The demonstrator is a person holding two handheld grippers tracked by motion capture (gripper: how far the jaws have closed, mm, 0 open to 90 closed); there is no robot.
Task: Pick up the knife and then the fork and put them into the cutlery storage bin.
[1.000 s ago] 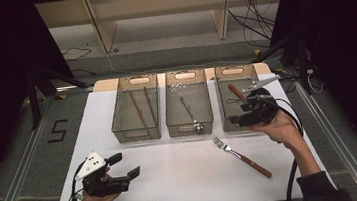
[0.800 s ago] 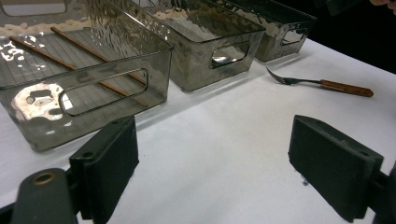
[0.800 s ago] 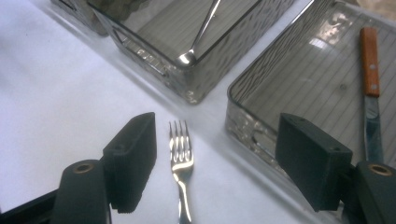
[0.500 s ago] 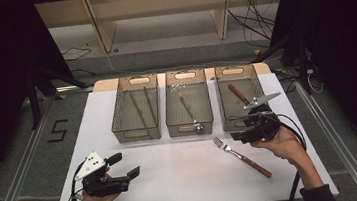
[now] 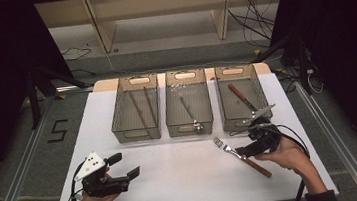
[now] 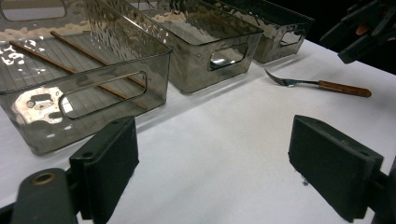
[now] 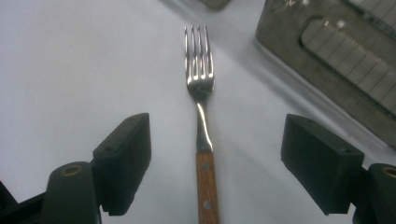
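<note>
Black left gripper with grey three-cornered plate, black right gripper trailing black cable, blocky matte fingers, brass-coloured pivot screws, dark sleeves

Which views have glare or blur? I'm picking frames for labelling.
Left gripper view: bright glare on the left bin's wall. Right gripper view: fork sharp, tines glinting, bin behind blurred. High view: evenly lit mat, dark surroundings.

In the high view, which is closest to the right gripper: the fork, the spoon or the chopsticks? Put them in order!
From the right gripper:
1. Fork, on the mat right under it.
2. Spoon, in the middle bin.
3. Chopsticks, in the far left bin.
</note>
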